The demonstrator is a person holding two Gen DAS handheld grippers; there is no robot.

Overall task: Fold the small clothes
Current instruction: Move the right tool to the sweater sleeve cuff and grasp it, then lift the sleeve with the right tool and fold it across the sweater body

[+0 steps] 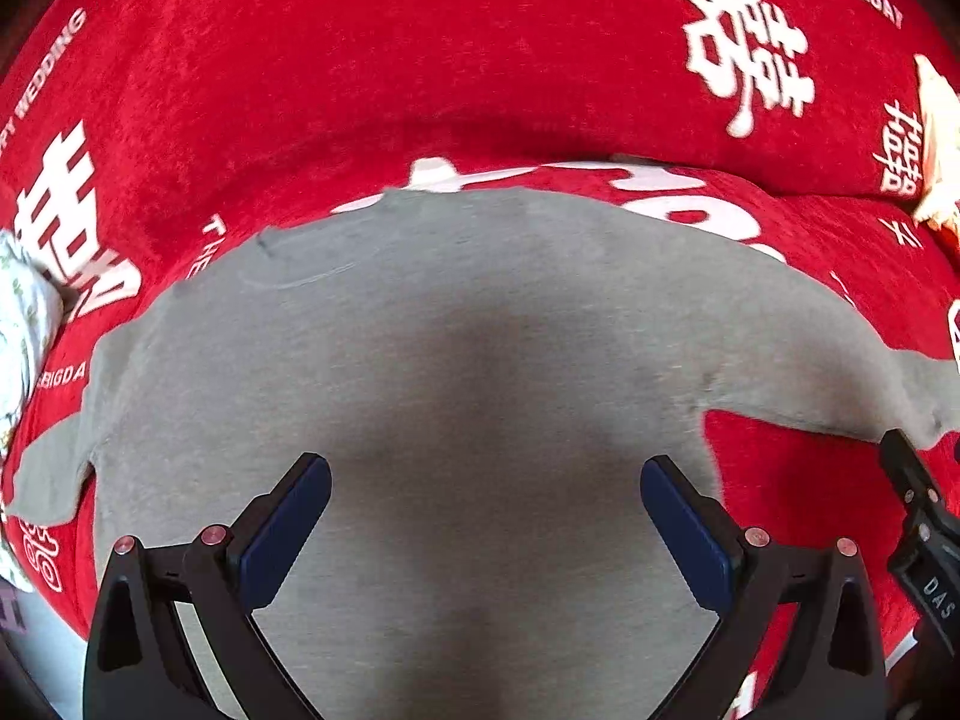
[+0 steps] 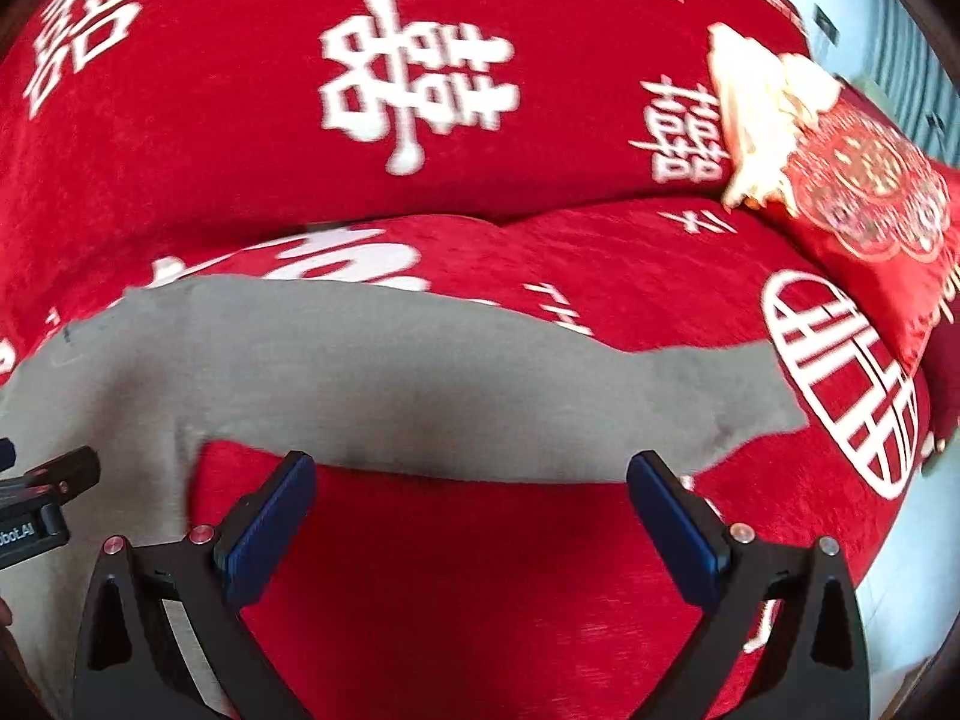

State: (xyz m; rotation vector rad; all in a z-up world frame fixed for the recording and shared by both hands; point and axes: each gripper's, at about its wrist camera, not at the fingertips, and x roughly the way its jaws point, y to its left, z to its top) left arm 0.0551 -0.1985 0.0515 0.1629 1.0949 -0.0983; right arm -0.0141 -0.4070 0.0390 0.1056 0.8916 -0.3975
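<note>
A red sofa cover (image 1: 420,60) printed with white characters fills both views. A gray shirt (image 1: 480,360) is spread flat across the middle of each frame. A red embroidered cushion (image 2: 870,192) is seen upper right. The left gripper (image 1: 486,516) and right gripper (image 2: 471,510) are held wide apart, gripping nothing.

You are looking at a big red sofa cover (image 2: 420,210) with white letters and signs filling most of both views. A red pillow (image 2: 870,204) with a shiny round pattern is sitting at the right. Pale floor (image 2: 918,540) is showing at the lower right.
</note>
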